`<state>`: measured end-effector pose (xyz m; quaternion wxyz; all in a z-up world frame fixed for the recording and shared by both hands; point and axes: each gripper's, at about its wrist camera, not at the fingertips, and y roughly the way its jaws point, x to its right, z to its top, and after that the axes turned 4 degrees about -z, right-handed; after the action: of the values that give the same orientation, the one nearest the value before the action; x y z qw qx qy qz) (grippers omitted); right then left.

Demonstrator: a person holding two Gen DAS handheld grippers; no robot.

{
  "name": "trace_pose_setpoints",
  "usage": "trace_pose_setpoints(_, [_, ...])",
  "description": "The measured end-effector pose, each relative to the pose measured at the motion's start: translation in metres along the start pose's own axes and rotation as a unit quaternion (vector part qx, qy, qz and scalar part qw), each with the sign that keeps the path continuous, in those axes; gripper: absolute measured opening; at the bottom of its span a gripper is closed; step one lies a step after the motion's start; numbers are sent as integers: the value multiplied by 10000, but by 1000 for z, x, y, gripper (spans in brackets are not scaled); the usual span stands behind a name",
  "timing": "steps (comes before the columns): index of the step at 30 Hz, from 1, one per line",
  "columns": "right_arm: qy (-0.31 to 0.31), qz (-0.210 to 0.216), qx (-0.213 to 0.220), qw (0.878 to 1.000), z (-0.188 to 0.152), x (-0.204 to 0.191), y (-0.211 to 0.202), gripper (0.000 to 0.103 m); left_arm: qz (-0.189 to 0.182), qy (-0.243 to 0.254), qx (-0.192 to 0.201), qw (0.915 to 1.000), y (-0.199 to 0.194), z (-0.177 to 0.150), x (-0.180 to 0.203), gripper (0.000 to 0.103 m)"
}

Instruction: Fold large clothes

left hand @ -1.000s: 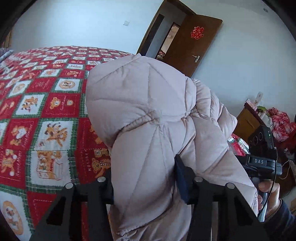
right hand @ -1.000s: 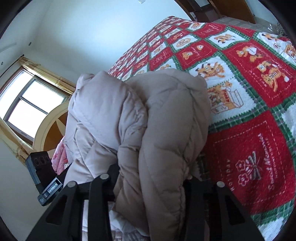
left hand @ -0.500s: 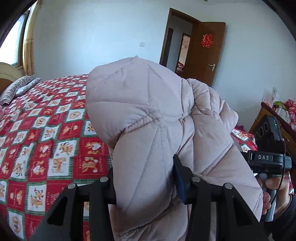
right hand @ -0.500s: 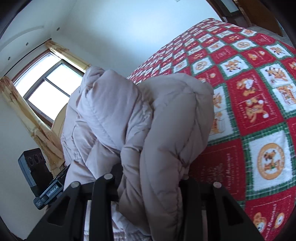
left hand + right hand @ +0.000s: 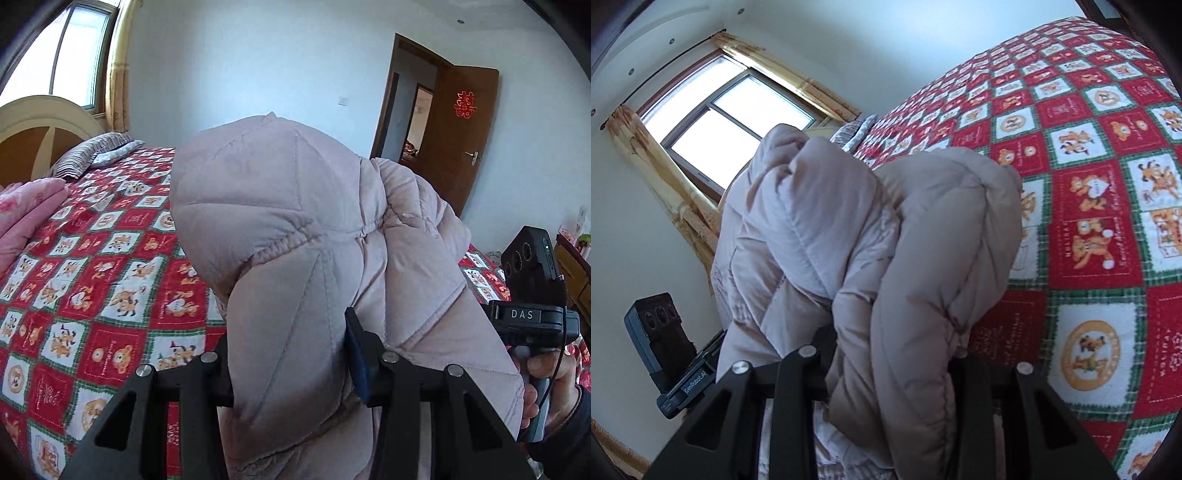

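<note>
A pale pink quilted puffer jacket (image 5: 295, 229) hangs bunched between both grippers, lifted above the bed. My left gripper (image 5: 290, 354) is shut on a thick fold of the jacket. My right gripper (image 5: 892, 354) is shut on another fold of the same jacket (image 5: 923, 236). The right gripper's body shows at the right edge of the left wrist view (image 5: 532, 317), held by a hand. The left gripper's body shows at the lower left of the right wrist view (image 5: 665, 350). The fingertips are buried in the fabric.
The bed (image 5: 92, 295) has a red, green and white patchwork quilt, also in the right wrist view (image 5: 1108, 221). A pink folded blanket (image 5: 26, 218) and a striped pillow (image 5: 92, 151) lie near the headboard. A brown door (image 5: 458, 140) stands open. A window (image 5: 727, 129) with yellow curtains is behind.
Both grippers have risen and tilted upward with the jacket held; the bed has dropped lower in both views, and the window and headboard have come into view.
</note>
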<state>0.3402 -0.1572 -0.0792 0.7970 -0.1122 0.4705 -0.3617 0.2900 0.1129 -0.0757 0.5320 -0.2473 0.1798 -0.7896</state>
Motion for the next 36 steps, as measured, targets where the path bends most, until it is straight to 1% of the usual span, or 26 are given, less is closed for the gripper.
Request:
trace_pose_setpoints(8, [-249,186,-379,9988,0,-37,51,36,349,-310,80,9989,-21,-9,-58,46])
trace_pose_setpoints(16, [-467,264,-687,9962,-1,-65,89,36,594,-525,135,9968,-35,-18,-98,46])
trace_pose_setpoints(22, [-670,265,-839,9939,-6,-85,110,36,700,-663,197,9951,-43,-26,-123,46])
trace_pose_setpoints(26, [-802,216,-917,9923,-10,-93,123,36,763,-739,148,9942,-43,-33,-141,46])
trace_pose_setpoints(31, [-881,144,-964,9913,-15,-97,135,36,868,-798,44,9930,-37,-43,-156,46])
trace_pose_setpoints(36, [-881,36,-990,9912,-14,-95,142,36,944,-767,5,9926,-32,-46,-161,46])
